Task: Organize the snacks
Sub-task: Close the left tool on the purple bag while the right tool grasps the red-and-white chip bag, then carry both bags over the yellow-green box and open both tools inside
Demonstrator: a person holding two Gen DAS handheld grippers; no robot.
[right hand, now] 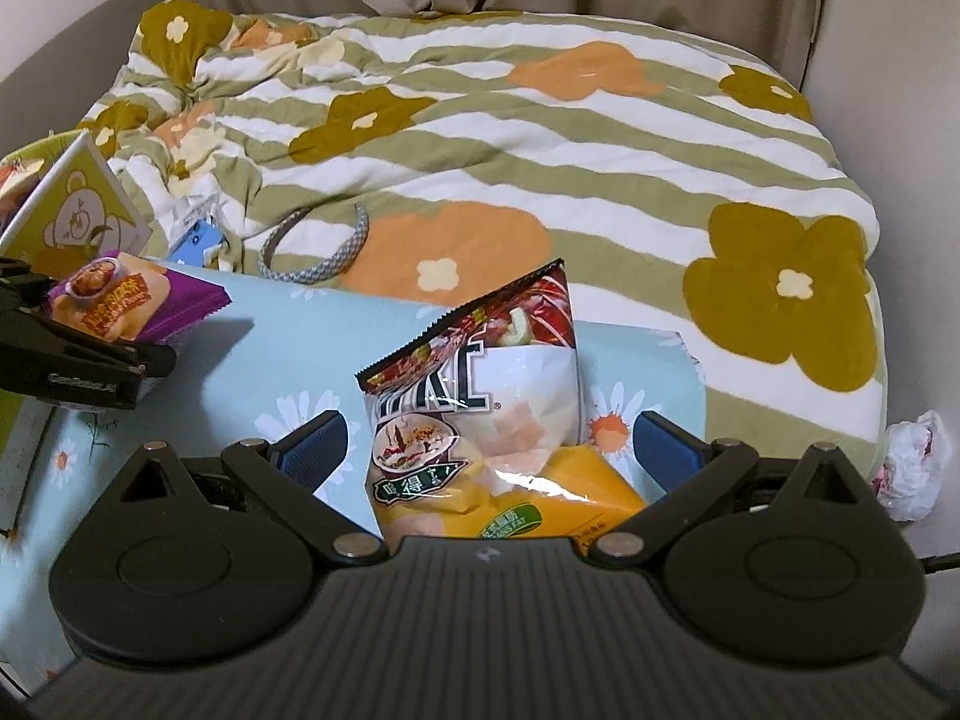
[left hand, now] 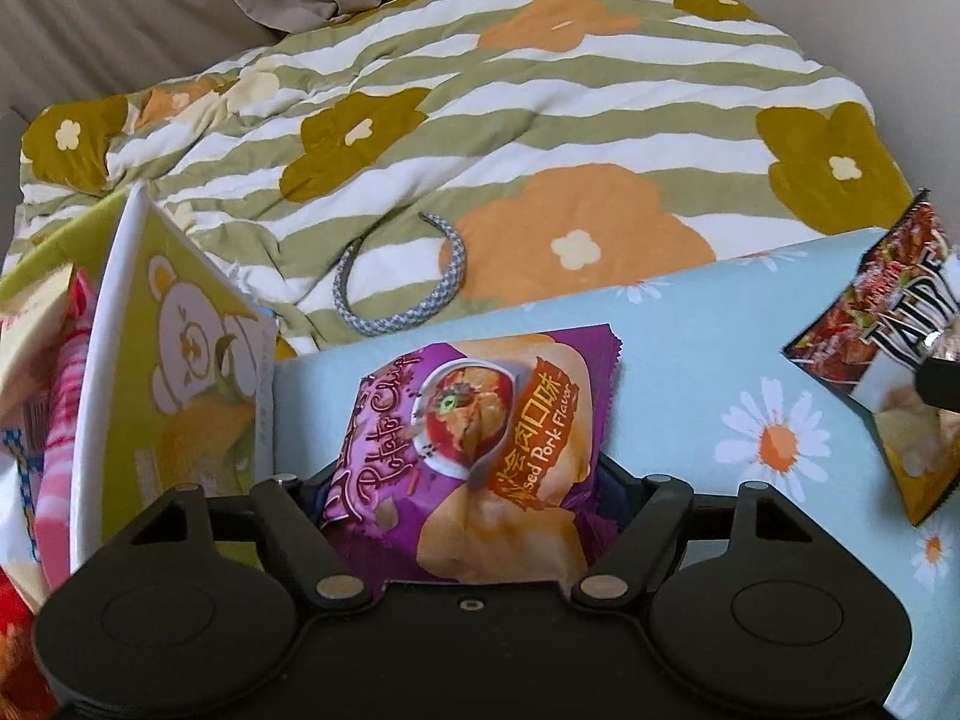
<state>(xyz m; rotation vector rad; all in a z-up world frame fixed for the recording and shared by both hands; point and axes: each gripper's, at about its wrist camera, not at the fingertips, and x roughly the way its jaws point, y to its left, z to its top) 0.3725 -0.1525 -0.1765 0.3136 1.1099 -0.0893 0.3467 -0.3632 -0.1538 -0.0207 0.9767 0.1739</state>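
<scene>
My left gripper point(left hand: 468, 480) is shut on a purple potato chip bag point(left hand: 474, 450), held over the light blue daisy cloth point(left hand: 720, 360). That bag point(right hand: 120, 306) also shows at the left of the right wrist view, inside the left gripper point(right hand: 90, 354). A red and yellow chip bag point(right hand: 480, 414) stands between the blue pads point(right hand: 315, 441) of my right gripper point(right hand: 489, 450). The jaws stand wide apart, clear of the bag on both sides. The same bag point(left hand: 888, 372) shows at the right edge of the left wrist view.
A green box with a bear print point(left hand: 180, 372) holding other snack packs point(left hand: 60, 420) stands at the left. A grey braided headband point(left hand: 408, 276) lies on the striped flowered quilt point(left hand: 540, 120). A crumpled white bag point(right hand: 915, 462) lies at the right. Curtains hang behind.
</scene>
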